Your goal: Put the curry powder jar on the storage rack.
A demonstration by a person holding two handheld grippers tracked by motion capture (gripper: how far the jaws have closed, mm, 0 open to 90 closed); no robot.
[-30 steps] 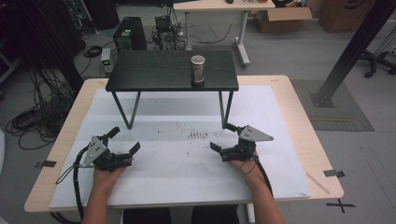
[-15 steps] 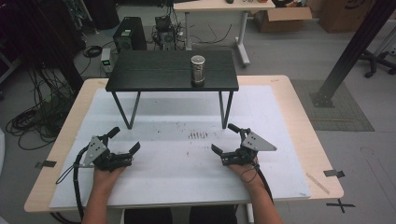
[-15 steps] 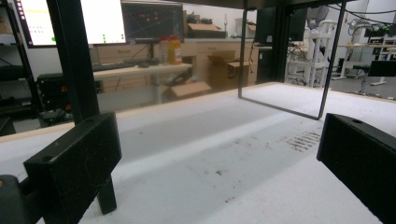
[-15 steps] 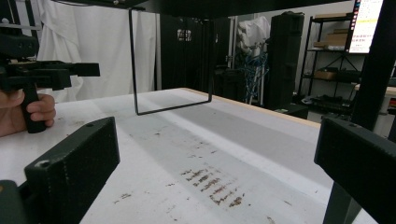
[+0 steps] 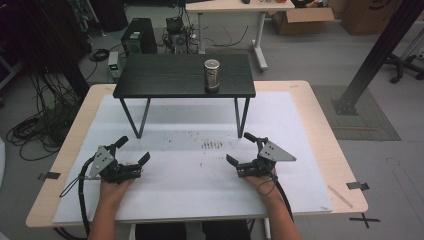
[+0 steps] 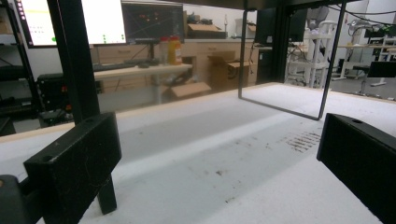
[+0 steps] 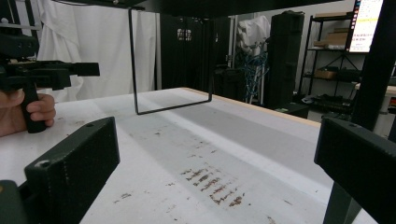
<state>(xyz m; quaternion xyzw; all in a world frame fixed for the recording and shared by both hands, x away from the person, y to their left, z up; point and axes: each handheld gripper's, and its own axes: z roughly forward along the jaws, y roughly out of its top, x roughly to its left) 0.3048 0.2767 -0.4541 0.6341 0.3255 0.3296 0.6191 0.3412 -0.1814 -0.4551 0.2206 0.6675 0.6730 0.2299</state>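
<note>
Metal canister (image 5: 212, 74) stands upright on the small black table (image 5: 150, 80), looking rigid, smooth, probably slippery; best gripped mid-wall. Left hand-held gripper (image 5: 132, 156) and right hand-held gripper (image 5: 239, 148), before that table, are spread, empty.

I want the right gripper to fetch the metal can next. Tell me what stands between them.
The can stands on a raised black shelf; the right gripper rests open, lower, on the white mat. The shelf's near edge and right front leg lie between, so go up and over.
</note>
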